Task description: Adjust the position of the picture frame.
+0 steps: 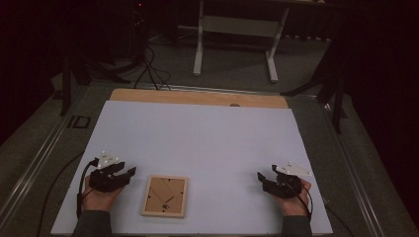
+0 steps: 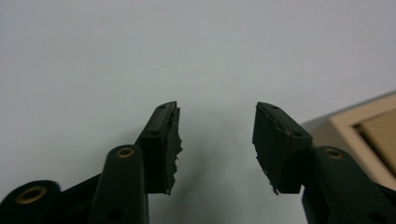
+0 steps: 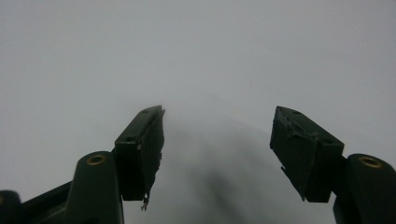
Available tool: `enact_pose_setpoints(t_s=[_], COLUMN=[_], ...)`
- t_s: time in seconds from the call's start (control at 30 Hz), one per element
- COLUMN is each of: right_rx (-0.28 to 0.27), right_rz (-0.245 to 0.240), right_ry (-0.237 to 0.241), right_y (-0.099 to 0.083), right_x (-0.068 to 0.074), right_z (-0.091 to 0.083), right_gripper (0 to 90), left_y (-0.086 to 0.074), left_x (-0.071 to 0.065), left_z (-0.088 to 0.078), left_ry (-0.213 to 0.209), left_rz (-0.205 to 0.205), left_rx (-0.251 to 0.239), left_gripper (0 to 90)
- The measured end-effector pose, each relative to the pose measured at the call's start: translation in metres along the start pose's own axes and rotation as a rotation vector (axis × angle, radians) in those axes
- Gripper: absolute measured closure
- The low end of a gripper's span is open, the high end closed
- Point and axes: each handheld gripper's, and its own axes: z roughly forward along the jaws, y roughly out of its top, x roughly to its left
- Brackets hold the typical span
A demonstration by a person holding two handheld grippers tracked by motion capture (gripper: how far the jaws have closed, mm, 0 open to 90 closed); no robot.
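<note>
1. The picture frame (image 1: 165, 196) lies flat near the front edge of the white sheet (image 1: 197, 138), back side up — a pale wooden border around a brown backing board with a small dark fitting on it. We see it square-cornered and slightly turned.
2. In the left gripper view a corner of the frame (image 2: 369, 135) shows at the right, its light wood rim smooth and matte.
3. The sheet covers a wooden table (image 1: 197, 96) whose bare strip shows along the far side.
4. We find the left gripper (image 1: 129, 174) just left of the frame, apart from it, jaws spread wide and holding nothing; its black pads (image 2: 171, 140) look ragged at the edges.
5. The left hand (image 1: 99, 195) grips it from below, forearm coming in from the bottom.
6. The right gripper (image 1: 263, 178) rests well right of the frame — jaws likewise wide apart, empty, over bare sheet (image 3: 196, 56).
7. The right hand (image 1: 291, 197) cradles it, a cable trailing back.
</note>
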Motion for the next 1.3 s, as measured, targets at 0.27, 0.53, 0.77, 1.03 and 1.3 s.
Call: enact_pose_setpoints(t_s=[0.27,0.53,0.77,1.03,1.3], right_rx=[-0.033,-0.055,-0.08,-0.098,-0.108], right_rz=[-0.008,-0.018,-0.058,-0.108,-0.124], right_ry=[0.044,0.094,0.108,0.132,0.161], right_y=[0.006,0.009,0.015,0.021,0.028], right_x=[0.008,0.017,0.03,0.046,0.057], right_z=[-0.004,-0.003,-0.002,0.001,0.006], right_gripper=[36.4,38.5,47.2,61.4,66.2], left_y=[0.001,0.0,-0.001,-0.002,-0.004], left_x=[-0.004,-0.012,-0.014,-0.016,-0.018], left_z=[-0.002,-0.006,-0.005,-0.007,-0.006], left_ry=[-0.059,-0.088,-0.114,-0.145,-0.187], left_rz=[0.015,0.041,0.049,0.064,0.084], left_rx=[-0.006,-0.013,-0.011,-0.01,0.0], left_gripper=[56.7,58.3,61.9,71.7,81.7])
